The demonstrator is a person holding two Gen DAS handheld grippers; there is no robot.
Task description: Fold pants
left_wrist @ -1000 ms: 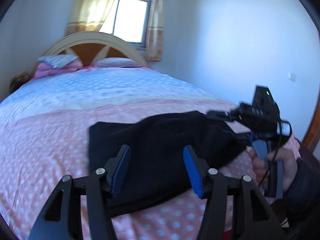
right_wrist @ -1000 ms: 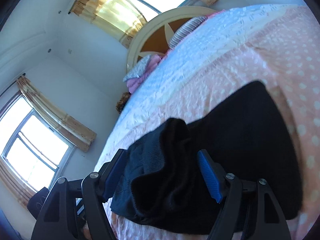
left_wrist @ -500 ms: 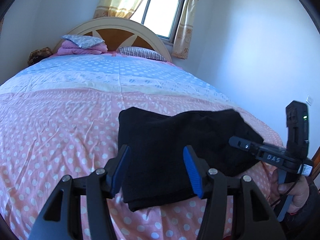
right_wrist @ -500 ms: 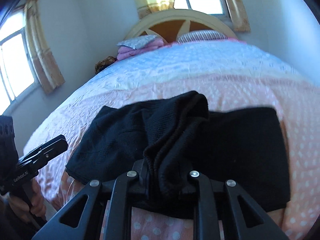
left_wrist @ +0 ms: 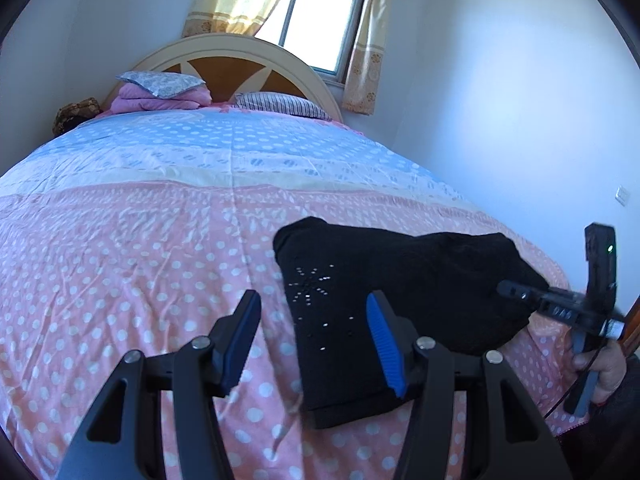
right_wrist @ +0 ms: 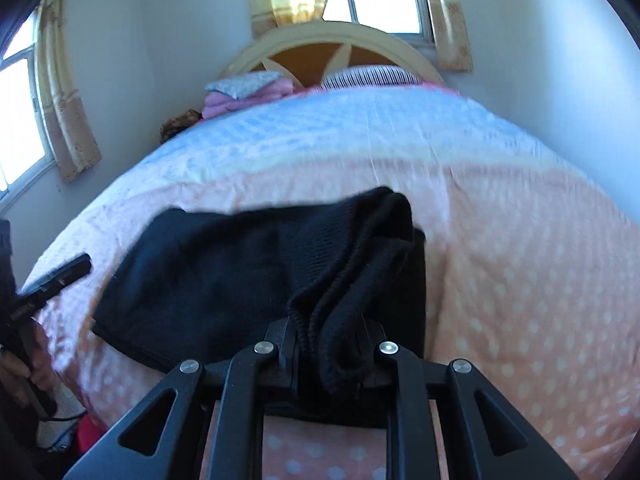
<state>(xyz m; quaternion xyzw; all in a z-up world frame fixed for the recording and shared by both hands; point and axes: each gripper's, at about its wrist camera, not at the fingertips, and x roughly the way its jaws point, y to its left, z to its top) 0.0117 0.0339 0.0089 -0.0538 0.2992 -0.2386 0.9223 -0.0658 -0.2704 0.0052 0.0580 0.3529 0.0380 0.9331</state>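
Observation:
Black knit pants lie folded on the pink dotted bedspread near the bed's foot edge. My left gripper is open and empty, hovering just above the pants' left edge; its blue right pad is over the cloth. My right gripper is shut on a bunched edge of the pants and holds that fold lifted over the flat layer. In the left wrist view the right gripper shows at the pants' right end.
The bed's headboard, stacked pink bedding with a pillow and a striped pillow are far back. White walls and curtained windows surround the bed. The bed's foot edge is close below the grippers.
The left gripper has moved left, off the pants' middle to their left edge. The right gripper, open a second ago, has shut on the bunched pants edge and drawn it rightwards.

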